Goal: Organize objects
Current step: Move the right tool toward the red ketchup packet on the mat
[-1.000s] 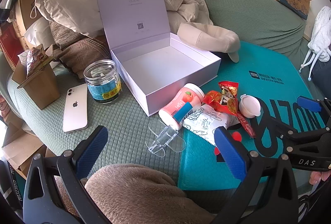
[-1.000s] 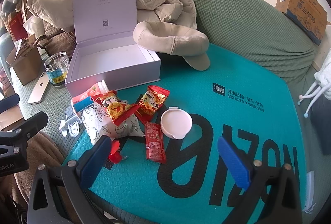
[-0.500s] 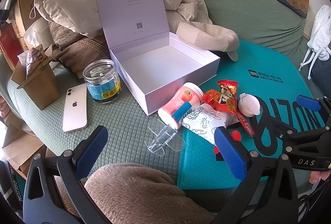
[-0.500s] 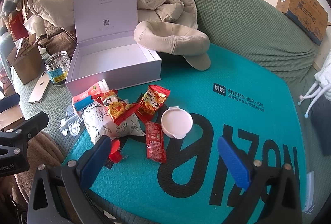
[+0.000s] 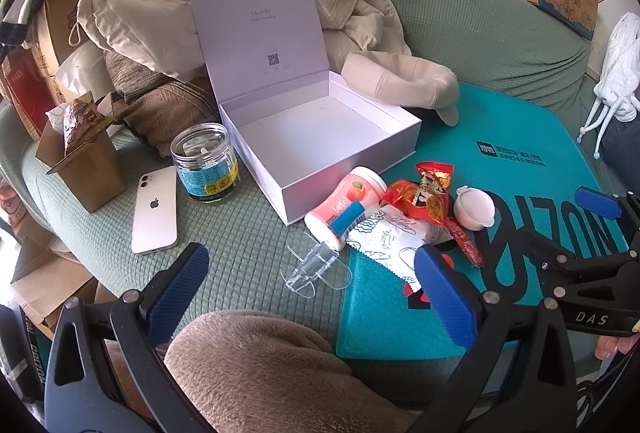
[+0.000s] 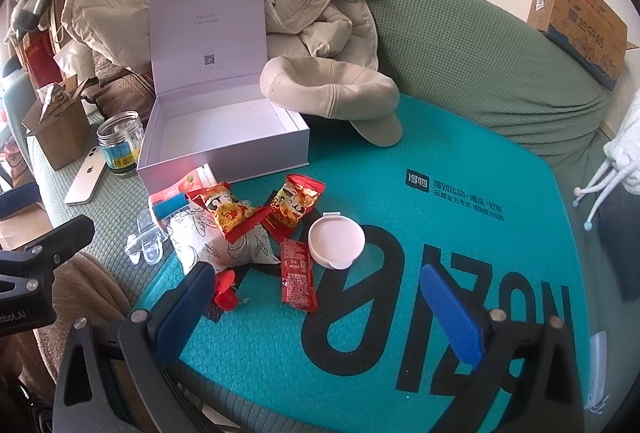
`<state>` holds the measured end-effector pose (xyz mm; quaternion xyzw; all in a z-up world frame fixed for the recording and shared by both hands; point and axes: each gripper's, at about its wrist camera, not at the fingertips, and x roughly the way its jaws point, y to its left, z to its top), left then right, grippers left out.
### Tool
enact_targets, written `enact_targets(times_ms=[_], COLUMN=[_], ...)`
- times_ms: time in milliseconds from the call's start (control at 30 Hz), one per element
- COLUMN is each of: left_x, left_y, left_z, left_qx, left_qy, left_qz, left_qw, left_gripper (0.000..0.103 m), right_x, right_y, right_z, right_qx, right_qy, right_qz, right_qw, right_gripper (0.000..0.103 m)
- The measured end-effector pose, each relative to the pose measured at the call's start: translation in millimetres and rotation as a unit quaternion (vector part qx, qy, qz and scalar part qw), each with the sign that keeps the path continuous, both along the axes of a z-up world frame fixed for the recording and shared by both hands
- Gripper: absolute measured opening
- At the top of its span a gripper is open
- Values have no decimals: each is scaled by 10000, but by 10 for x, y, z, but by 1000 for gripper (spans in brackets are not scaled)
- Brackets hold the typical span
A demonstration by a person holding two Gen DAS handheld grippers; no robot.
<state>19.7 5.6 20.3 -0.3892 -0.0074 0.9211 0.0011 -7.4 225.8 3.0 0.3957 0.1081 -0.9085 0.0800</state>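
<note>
Little has changed over the last second: left gripper (image 5: 312,285) and right gripper (image 6: 320,309) only crept forward, fingers apart, nothing held. White box (image 5: 320,137) sits open and apparently empty by the teal mat's (image 6: 460,233) rear-left corner; snack packets (image 6: 256,213) and round lid (image 6: 337,239) remain heaped at its left edge, so sorting looks unstarted.

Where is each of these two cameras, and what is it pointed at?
Left wrist: sits on the left tongs, low over the green sofa cover, facing the open white box; a fuzzy sleeve and the right tongs show.
Right wrist: sits on the right tongs, over the teal mat, facing the snack packets.
Both see the box, packets and round white lid.
</note>
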Motion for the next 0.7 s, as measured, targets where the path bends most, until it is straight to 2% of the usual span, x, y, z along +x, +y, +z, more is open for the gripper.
enact_targets(times_ms=[400, 700], left_x=[223, 274], left_y=[68, -76], left_z=[80, -94], left_qx=[-22, 9], left_qy=[-24, -368], left_qz=[111, 326], left_qw=[9999, 9988], left_gripper=[103, 103], right_x=[257, 207], right_y=[109, 64], right_z=[25, -206], right_qx=[-192, -428], right_qy=[92, -246], right_qz=[193, 231], right_qw=[9996, 9985], right_gripper=[103, 103])
